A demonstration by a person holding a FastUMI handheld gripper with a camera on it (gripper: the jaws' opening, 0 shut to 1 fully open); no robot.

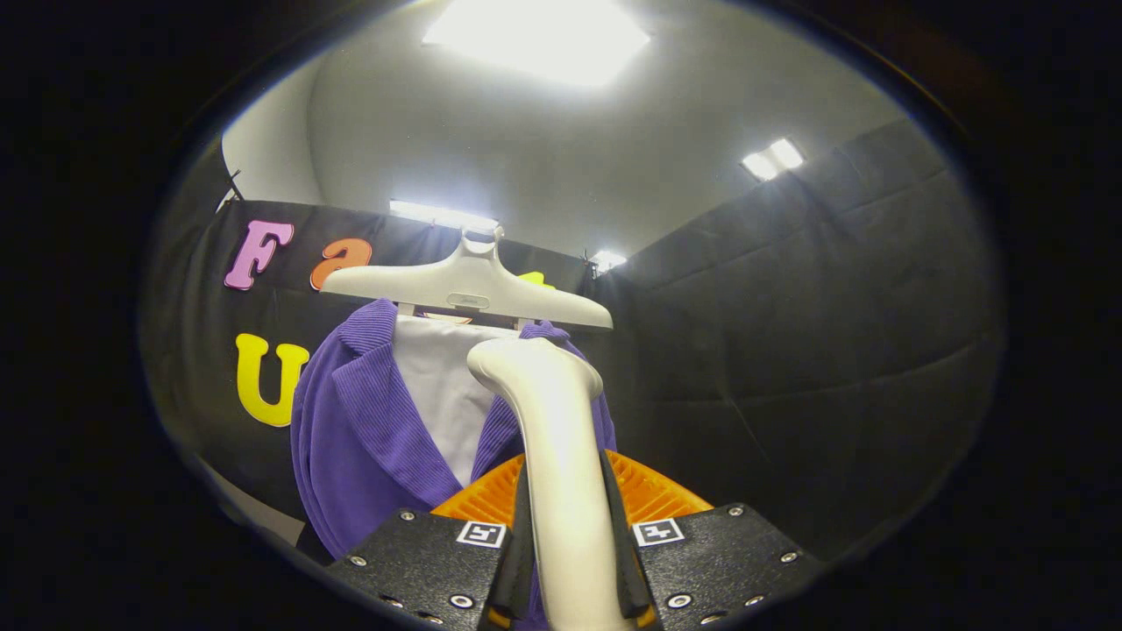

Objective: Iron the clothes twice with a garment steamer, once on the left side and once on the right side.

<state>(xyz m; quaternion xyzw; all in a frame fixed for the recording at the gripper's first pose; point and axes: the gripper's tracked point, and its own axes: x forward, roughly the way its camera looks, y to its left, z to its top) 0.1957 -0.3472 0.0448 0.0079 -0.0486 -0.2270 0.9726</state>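
Looking forward along the gripper [571, 561], we see its two fingers [513, 561] closed tight on the handle of a garment steamer [552, 438], one finger pressing on each side of it. The cream handle rises straight up from between the fingers and bends over at the top into a rounded head, which points away from us toward the clothes. Just behind the handle, close above the fingers, sits a ribbed orange part [649, 495]; we cannot tell what it belongs to.

Beyond the fingers hangs a purple corduroy jacket [359, 438] with a broad lapel, worn open over a white shirt [438, 386]. Both hang from a wide pale hanger [465, 294] on the steamer's stand. The steamer's head sits in front of the jacket's right-hand front panel, near its collar; whether it touches the cloth we cannot tell. Most of the jacket spreads to the left of the handle.

Dark padded walls [833, 333] enclose the booth, and bright ceiling lights [535, 35] shine overhead.
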